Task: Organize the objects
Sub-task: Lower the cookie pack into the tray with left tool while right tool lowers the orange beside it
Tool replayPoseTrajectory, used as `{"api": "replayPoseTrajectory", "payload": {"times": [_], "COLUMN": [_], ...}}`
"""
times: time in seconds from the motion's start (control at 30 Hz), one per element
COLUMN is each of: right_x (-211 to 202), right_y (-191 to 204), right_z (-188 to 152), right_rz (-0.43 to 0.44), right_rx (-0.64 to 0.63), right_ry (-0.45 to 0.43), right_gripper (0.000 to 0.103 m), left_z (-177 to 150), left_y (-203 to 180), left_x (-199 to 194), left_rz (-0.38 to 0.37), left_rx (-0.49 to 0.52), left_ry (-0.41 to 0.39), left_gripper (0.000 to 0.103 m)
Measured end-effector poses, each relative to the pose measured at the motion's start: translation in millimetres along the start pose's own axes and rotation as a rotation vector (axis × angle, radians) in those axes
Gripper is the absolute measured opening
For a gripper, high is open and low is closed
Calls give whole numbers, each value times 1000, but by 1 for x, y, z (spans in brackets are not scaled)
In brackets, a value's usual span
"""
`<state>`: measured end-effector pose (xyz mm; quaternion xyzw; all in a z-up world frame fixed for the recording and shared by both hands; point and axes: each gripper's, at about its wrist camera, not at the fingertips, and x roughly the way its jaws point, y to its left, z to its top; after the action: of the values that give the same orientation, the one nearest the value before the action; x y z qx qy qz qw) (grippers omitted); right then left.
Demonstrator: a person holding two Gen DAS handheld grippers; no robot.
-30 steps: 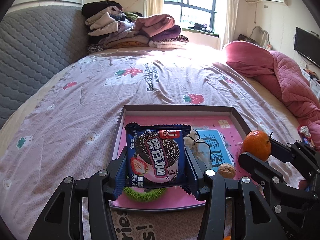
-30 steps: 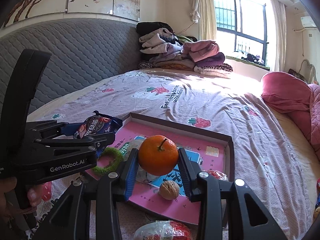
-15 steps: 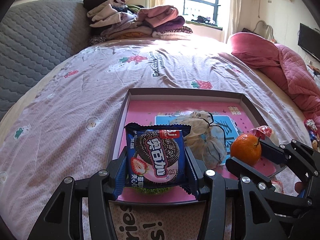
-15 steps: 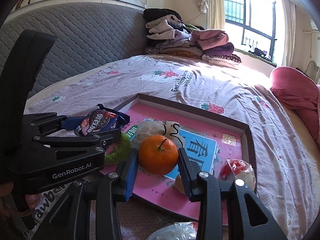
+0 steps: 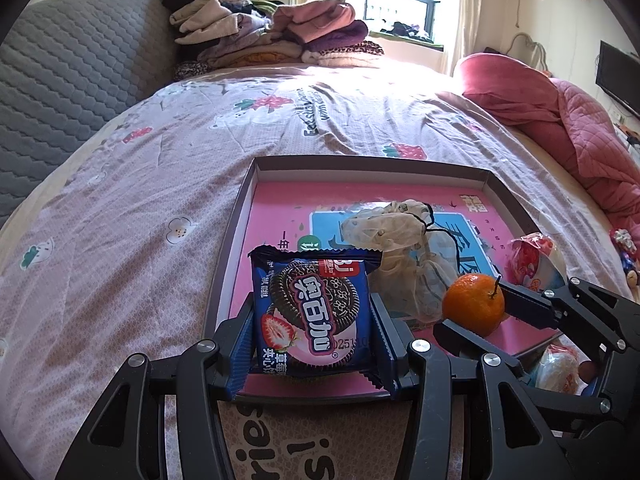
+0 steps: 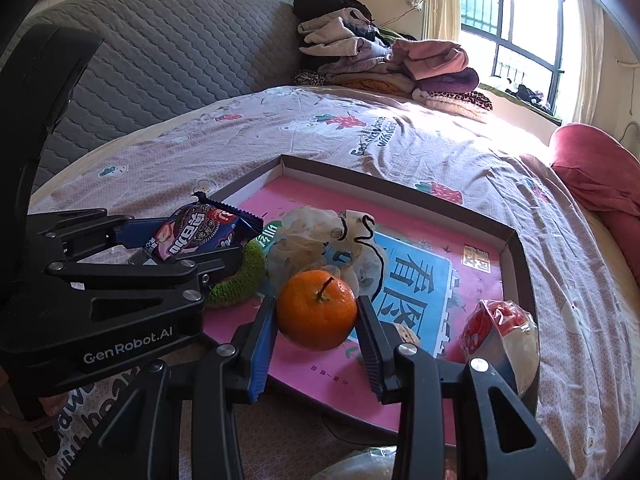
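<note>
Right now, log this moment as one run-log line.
left gripper: shut on cookie packet | right gripper: shut on orange | both over tray

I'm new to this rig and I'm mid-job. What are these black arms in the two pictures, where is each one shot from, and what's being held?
There is no robot here. A person holds a two-finger tool in each hand, and each picture comes from a camera on one tool, looking along its fingers. In the left view, the left tool grips a blue cookie packet. In the right view, the right tool grips an orange. Both hover over a shallow pink tray on a bed. In the tray lie a crumpled mesh bag, a green ring and a red-and-white wrapped snack.
</note>
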<state>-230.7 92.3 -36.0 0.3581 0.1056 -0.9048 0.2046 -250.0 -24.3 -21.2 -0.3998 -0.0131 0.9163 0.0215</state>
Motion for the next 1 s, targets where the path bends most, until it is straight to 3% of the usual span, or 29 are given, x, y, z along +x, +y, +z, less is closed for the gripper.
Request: {"api": "replayPoseTrajectory", "payload": {"times": [1.0], "right_x": [12], "right_y": [-1], "right_z": [-4], "right_rz": [-57], "right_rx": [24], "right_ry": [50], "right_gripper": [39], "left_z": [-7], "left_y": [-1], "left_x": [9], "left_rz": [-8], "left_rx": [1], "left_ry": [29], "left_gripper": [53]}}
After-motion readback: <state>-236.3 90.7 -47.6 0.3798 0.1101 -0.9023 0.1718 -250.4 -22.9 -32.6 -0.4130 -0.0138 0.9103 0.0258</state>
